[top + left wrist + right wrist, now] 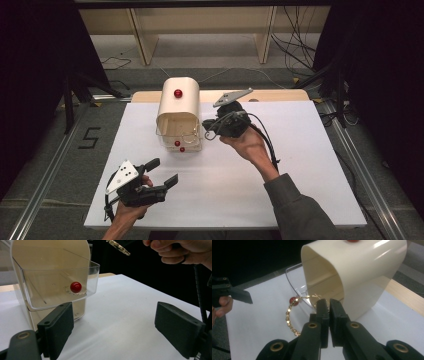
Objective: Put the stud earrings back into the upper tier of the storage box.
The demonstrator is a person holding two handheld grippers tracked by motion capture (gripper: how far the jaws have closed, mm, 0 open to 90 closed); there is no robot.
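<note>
The right gripper, jaws pinched on a gold chain, hangs it beside the clear drawer; lower it in slowly. Left gripper waits open.

1. The box just beyond the right gripper is glossy, smooth cream plastic.
2. Its drawer is clear, shiny plastic.
3. The chain beside those jaws is bright gold metal, beaded.
4. The bead is glossy red.
5. The table cover under the left gripper looks matt white.

Even overhead light, dark surroundings
</note>
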